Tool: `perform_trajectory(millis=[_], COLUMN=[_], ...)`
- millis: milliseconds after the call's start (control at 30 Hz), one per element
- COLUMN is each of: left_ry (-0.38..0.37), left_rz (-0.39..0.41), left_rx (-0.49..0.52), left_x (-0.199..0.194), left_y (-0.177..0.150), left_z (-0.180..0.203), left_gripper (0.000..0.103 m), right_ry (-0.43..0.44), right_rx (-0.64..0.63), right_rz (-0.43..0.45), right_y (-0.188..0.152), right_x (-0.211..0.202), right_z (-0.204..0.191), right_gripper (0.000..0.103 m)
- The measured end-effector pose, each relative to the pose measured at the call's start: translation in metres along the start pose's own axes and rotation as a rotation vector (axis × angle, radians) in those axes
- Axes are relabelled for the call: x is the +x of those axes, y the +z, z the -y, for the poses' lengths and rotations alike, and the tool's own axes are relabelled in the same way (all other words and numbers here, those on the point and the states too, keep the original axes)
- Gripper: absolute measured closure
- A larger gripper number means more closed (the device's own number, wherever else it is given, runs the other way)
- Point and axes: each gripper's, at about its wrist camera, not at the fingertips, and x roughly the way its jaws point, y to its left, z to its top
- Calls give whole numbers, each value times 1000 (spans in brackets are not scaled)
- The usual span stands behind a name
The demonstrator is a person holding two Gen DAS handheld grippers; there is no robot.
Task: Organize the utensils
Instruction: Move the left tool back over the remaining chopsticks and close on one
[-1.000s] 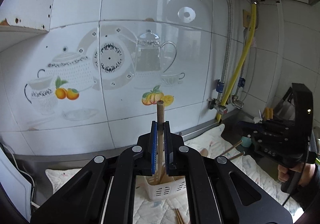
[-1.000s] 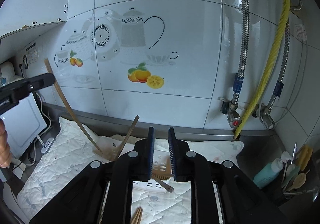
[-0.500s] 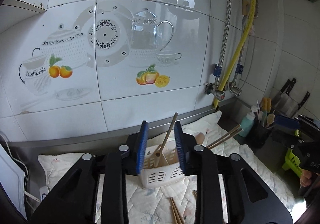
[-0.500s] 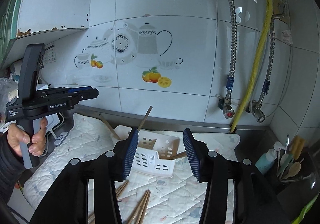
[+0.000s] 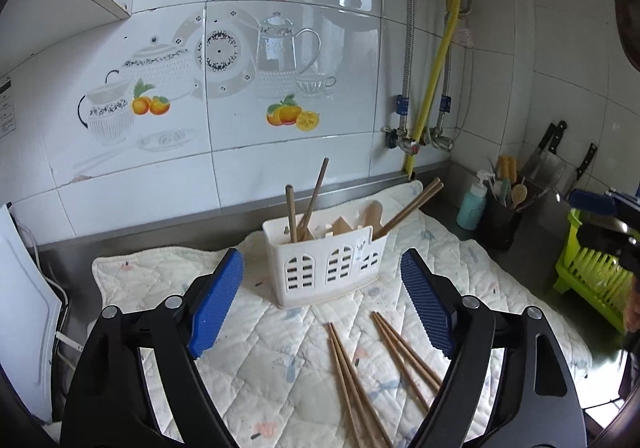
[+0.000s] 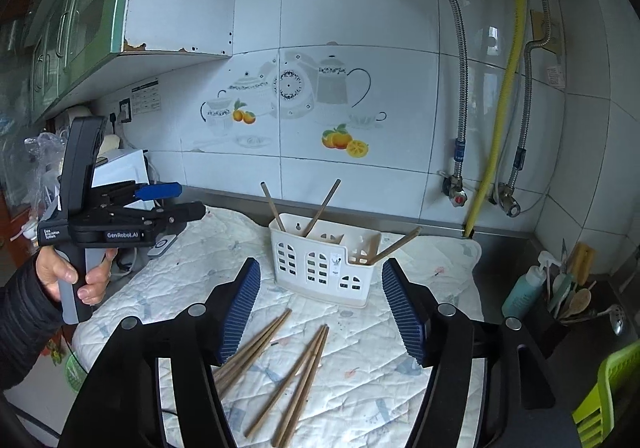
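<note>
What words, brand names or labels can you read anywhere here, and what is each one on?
"GenRobot.AI": white lettering on the side of the black left gripper.
Small white label on that gripper's rear: too small to read.
Printed chart on the white wall tile: too small to read.
Tag beside the yellow hose: blurred.

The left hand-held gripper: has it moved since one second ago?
Yes. The left hand-held gripper has backed away from the white utensil caddy, jaws just opening, nothing between them.

This is a home kitchen. White wall tiles show teapots and oranges. Knives stand at the right, near a cup of spoons. Green cupboards hang at the upper left.
</note>
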Motion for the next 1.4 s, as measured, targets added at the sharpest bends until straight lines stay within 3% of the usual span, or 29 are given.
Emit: perform_trajectory(millis=[200, 500, 633, 767, 1000, 1267, 1400], left_ry=[35, 10, -11, -29, -25, -19, 5], left_rz=[-62, -180, -239, -300, -361, -359, -358], left_rx=[41, 6, 2, -16, -32, -55, -32], left_x=[-2, 9, 15, 23, 36, 42, 44], left_y=[-48, -111, -140, -170, -211, -227, -233], left_z=[8, 3, 8, 14, 26, 34, 38], left_gripper=[18, 19, 35, 48, 69, 85, 86], right_ry=[-26, -54, -48, -99, -81, -112, -131], right_rx=[-32, -53, -46, -70, 58, 131, 157], right_rz=[24, 77, 53, 25, -23, -108, -151], right_y=[0, 7, -5, -32, -87, -140, -162], right_x=[-32, -62, -61, -54, -34, -2, 16], right_z=[-2, -3, -6, -14, -9, -11, -14], right_gripper=[41, 41, 41, 41, 42, 63, 73])
